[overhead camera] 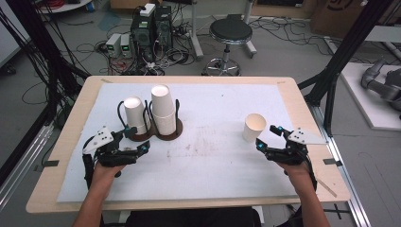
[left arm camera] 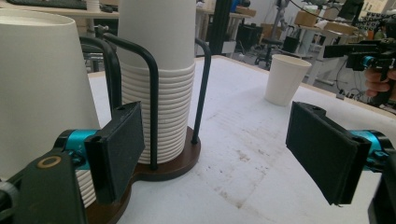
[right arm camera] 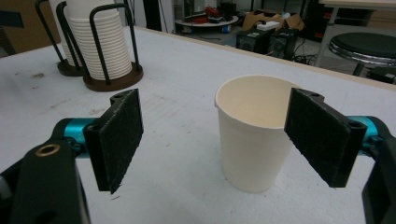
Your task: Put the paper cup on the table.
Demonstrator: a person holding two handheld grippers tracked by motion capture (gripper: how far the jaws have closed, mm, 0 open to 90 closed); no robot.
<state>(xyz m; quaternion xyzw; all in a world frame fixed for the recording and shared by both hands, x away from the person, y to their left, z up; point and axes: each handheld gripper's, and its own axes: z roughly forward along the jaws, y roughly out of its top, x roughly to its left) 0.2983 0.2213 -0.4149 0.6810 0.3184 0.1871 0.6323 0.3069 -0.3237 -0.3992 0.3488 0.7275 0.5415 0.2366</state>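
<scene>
Cup [right arm camera: 252, 135] stands upright between our right gripper's [right arm camera: 212, 140] wide-open jaws, ready for grasping; our left gripper [left arm camera: 219, 154], also wide, waits beside the stacked cups [left arm camera: 159, 84].

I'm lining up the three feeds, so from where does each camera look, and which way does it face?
High view: above the person's side, facing forward and down on the table; both forearms, left tool and right tool show.
Left gripper view: rides the left tool, facing the cup holder; its open jaws show.
Right gripper view: rides the right tool, facing the upright cup; its open jaws show.
Shared: all three show the upright cup and the cup holder.
</scene>
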